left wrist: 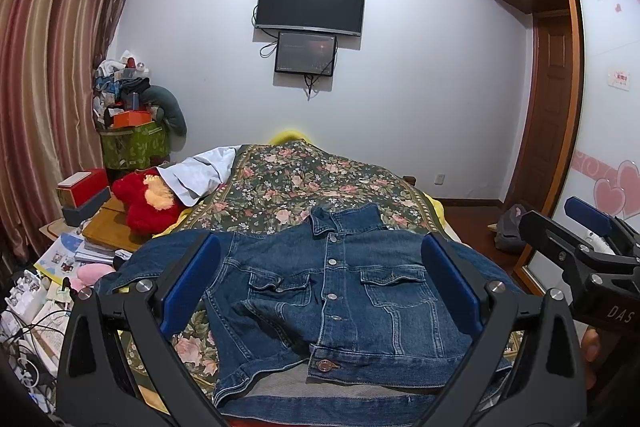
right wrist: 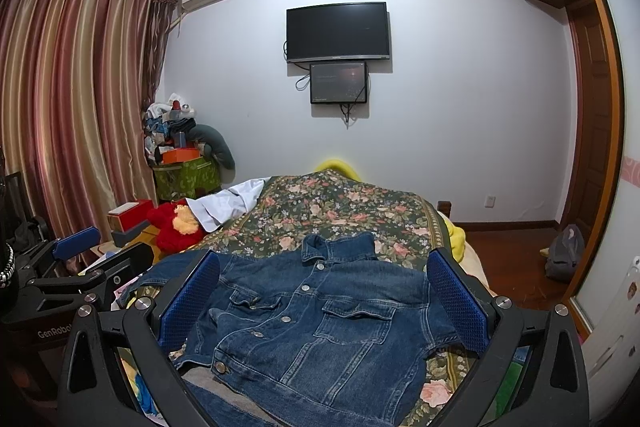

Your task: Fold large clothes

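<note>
A blue denim jacket [left wrist: 340, 291] lies front up on the floral bedspread [left wrist: 304, 183], collar toward the far wall, buttons down the middle. Its lower left front panel is folded back, showing grey lining. It also shows in the right wrist view [right wrist: 320, 323]. My left gripper [left wrist: 320, 251] is open and empty, held above the jacket near its hem. My right gripper [right wrist: 324, 267] is open and empty, also above the jacket. The right gripper appears at the right edge of the left wrist view [left wrist: 584, 243]; the left gripper appears at the left of the right wrist view [right wrist: 80, 259].
A red plush toy [left wrist: 148, 203] and a white cloth [left wrist: 200, 171] lie at the bed's left side. Boxes, books and cables [left wrist: 60, 267] crowd the floor on the left. A wardrobe [left wrist: 608, 107] stands right; a grey bag [right wrist: 564, 255] sits on the wooden floor.
</note>
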